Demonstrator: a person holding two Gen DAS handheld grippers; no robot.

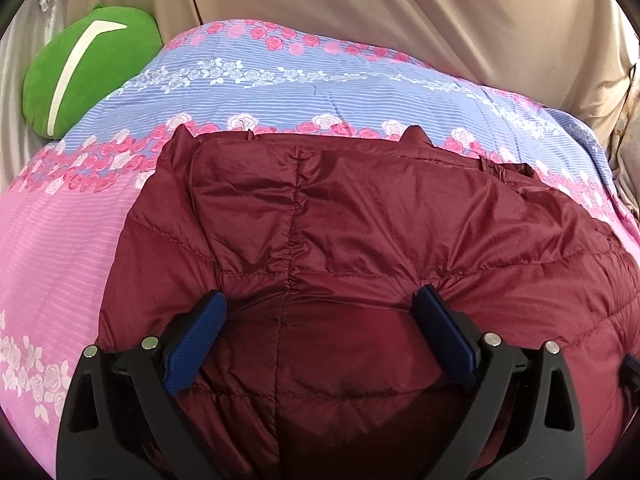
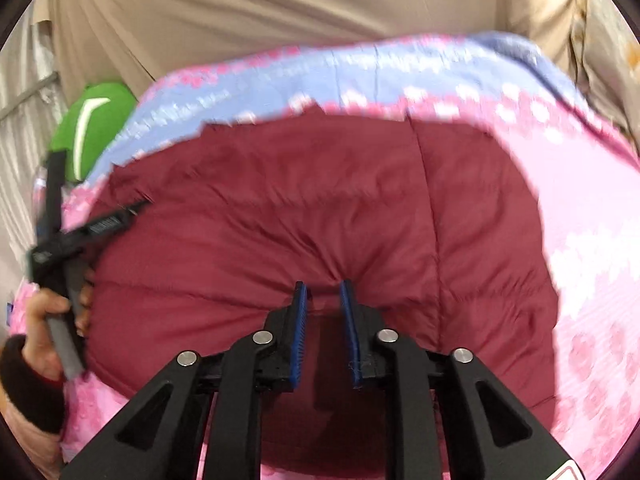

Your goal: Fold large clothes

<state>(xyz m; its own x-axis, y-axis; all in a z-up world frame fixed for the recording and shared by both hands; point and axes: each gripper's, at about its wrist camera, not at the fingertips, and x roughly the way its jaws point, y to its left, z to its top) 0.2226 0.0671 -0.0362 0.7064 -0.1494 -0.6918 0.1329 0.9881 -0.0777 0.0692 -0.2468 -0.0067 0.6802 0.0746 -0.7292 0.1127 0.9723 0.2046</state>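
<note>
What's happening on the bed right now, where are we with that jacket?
A person with a gripper in each hand is folding a maroon puffer jacket on the floral quilt. The left gripper is wide open over it, gripping nothing. The right gripper stands slightly open at a fold, pads apparently not pinching fabric.

The quilted jacket (image 1: pixel 360 240) is showing a dark wine red. The bedcover (image 1: pixel 60 248) under it is carrying pink and pale blue stripes with rows of pink and white roses. The cushion (image 1: pixel 88 68) is showing bright green with one white curved line. The curtain (image 1: pixel 400 20) behind is looking plain beige.
</note>
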